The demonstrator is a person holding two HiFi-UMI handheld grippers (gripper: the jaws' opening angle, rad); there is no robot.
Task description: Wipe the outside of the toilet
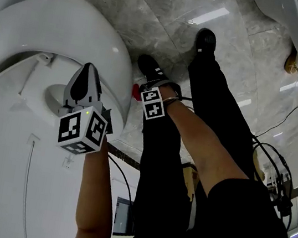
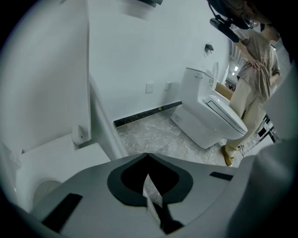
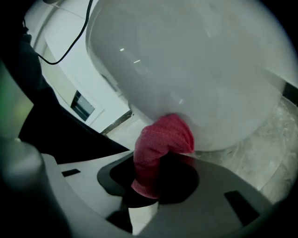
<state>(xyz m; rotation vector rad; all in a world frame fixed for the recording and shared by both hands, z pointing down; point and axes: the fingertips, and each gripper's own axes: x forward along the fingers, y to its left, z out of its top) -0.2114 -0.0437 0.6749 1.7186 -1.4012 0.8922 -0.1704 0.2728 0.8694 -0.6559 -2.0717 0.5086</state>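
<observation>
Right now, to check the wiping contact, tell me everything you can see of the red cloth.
The red cloth looks like soft, finely textured fabric, bunched into a folded wad. The right gripper is shut on its lower end. Its upper end presses against the curved outside of the white toilet bowl, low down near the marble floor.

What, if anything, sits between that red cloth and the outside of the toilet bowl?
Nothing visible. The right gripper is shut on the red cloth, and the cloth appears pressed straight against the lower outside curve of the toilet bowl, just above the floor.
</observation>
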